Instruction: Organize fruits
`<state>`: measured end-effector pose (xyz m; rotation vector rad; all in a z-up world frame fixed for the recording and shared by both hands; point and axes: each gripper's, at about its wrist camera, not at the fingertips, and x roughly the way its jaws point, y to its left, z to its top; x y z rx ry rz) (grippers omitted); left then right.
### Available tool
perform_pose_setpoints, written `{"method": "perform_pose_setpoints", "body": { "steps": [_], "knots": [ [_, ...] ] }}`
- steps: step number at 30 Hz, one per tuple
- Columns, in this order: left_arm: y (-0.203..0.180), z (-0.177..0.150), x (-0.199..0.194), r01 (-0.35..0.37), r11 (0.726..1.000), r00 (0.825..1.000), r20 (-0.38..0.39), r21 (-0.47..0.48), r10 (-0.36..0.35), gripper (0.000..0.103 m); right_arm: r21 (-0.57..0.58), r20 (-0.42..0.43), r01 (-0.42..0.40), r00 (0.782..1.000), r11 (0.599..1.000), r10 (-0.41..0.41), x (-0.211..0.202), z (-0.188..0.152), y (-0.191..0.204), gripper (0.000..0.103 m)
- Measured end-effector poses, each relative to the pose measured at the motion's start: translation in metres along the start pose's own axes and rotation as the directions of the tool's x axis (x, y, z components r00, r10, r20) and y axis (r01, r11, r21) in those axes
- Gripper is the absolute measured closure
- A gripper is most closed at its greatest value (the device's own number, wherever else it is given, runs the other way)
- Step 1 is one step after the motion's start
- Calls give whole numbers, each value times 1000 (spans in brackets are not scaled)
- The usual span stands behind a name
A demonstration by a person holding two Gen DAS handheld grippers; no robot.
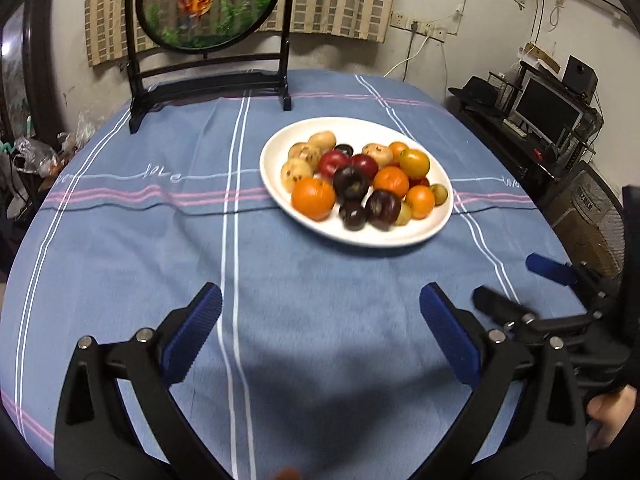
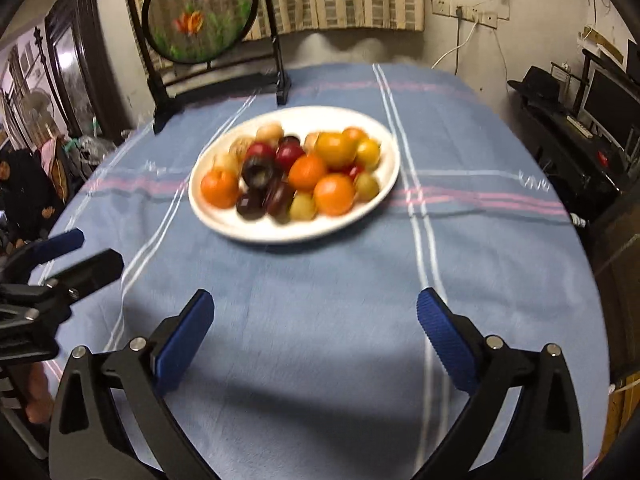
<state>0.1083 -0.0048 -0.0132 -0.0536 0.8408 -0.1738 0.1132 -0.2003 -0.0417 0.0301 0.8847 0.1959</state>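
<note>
While both grippers (image 1: 320, 320) (image 2: 314, 320) gaped empty at frame bottom, every fruit (image 1: 354, 182) already sat mid-frame on the plate (image 1: 276, 184).

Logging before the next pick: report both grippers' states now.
Left gripper: open, holding nothing.
Right gripper: open, holding nothing.

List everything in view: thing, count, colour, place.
plate: one, white, centre of table, piled with fruit
oranges: several, orange, front and right of pile
plums: several, dark purple and red, middle of pile
tan spotted fruits: about five, back left of pile
tablecloth: one, blue, striped
embroidered round screen: one, black stand, far edge
left gripper: jaws open, empty
right gripper: jaws open, empty
</note>
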Motion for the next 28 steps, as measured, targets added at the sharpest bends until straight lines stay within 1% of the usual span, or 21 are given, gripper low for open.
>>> {"method": "perform_pose_setpoints", "body": {
  "steps": [3,6,9,12,15,20,23,28],
  "knots": [
    [0,-4,-6,-17,1000,1000,10,12,17,2,8,7,-14,1000,1000,14,-3,-7,8,1],
    [-1,-4,-14,-25,1000,999,28,19,24,2,-10,21,9,1000,1000,-9,-9,-9,16,1],
    [-5,-4,-18,-20,999,999,35,35,18,2,-14,20,6,1000,1000,-6,-12,-10,17,1],
    [-7,-5,-17,-20,999,999,28,42,19,2,-15,20,10,1000,1000,-10,-15,-12,17,1],
    [-6,-5,-12,-18,999,1000,7,29,18,2,-9,23,10,1000,1000,-10,-16,-12,15,1],
    [-6,-5,-10,-40,999,999,11,20,40,2,-1,23,12,1000,1000,-12,-15,-12,13,1],
    [-9,-5,-9,-75,997,997,8,32,75,2,5,21,16,1000,1000,-16,-14,-12,11,1],
    [-7,-5,-7,-69,997,998,1,25,69,2,12,13,16,1000,1000,-16,-13,-13,9,1]
  ]
}}
